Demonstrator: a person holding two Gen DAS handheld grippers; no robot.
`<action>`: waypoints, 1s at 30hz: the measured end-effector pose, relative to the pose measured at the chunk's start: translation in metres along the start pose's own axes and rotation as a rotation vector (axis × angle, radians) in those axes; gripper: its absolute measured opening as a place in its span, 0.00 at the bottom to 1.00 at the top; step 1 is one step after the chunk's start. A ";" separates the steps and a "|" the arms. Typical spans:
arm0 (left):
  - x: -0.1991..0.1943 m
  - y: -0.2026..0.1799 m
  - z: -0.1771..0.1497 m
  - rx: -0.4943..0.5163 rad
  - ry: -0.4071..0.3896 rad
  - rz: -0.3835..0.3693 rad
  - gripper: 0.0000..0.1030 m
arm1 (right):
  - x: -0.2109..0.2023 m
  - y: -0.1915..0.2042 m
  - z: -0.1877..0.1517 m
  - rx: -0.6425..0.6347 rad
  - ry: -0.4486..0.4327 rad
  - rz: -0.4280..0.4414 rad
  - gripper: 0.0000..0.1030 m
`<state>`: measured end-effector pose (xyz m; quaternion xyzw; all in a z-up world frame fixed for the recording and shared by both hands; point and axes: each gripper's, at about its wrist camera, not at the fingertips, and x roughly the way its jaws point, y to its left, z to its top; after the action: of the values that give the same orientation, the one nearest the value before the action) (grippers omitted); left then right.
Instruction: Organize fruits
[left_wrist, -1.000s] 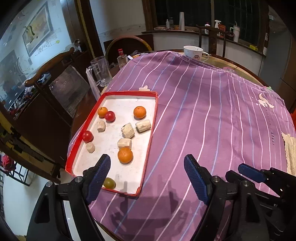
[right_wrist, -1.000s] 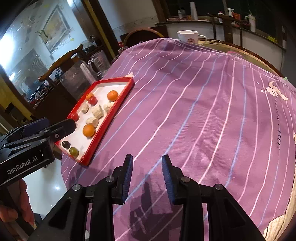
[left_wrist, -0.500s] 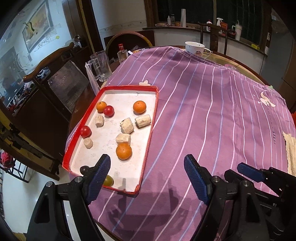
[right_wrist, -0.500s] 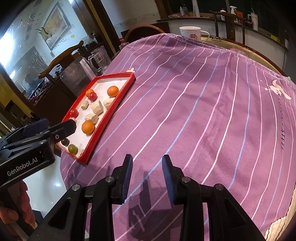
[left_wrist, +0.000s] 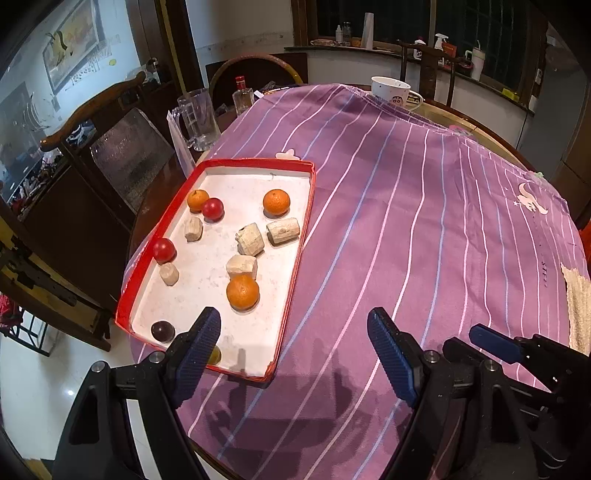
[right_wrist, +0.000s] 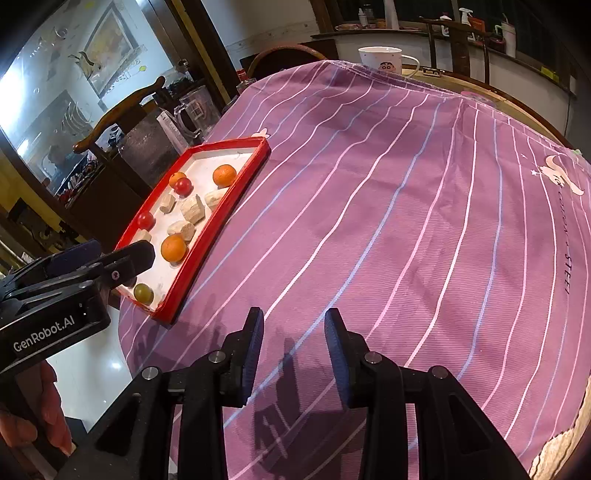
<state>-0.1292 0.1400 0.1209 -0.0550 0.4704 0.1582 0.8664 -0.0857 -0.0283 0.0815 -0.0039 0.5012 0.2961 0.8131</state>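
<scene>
Purple striped cloth (left_wrist: 406, 221) covered the table where my left gripper (left_wrist: 293, 341) hung wide open over the red tray (left_wrist: 295, 266) of still-mixed oranges (left_wrist: 242, 291), tomatoes and pale chunks, my right gripper (right_wrist: 293, 343) narrowly parted and empty, sorting apparently unstarted.

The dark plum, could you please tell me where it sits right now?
In the left wrist view, the dark plum lies in the near left corner of the red tray, just left of the left hand-held gripper.
</scene>
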 end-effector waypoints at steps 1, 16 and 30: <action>0.000 0.000 0.000 -0.003 0.002 -0.003 0.79 | 0.000 0.000 0.000 0.000 0.000 0.000 0.37; 0.003 0.006 -0.003 -0.029 0.021 -0.022 0.79 | 0.002 0.005 -0.002 -0.007 0.003 -0.001 0.39; 0.002 0.016 -0.010 -0.037 0.024 -0.012 0.79 | 0.005 0.011 -0.004 -0.022 0.005 0.010 0.40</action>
<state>-0.1419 0.1528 0.1147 -0.0756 0.4776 0.1609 0.8604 -0.0925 -0.0185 0.0791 -0.0113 0.5001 0.3058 0.8101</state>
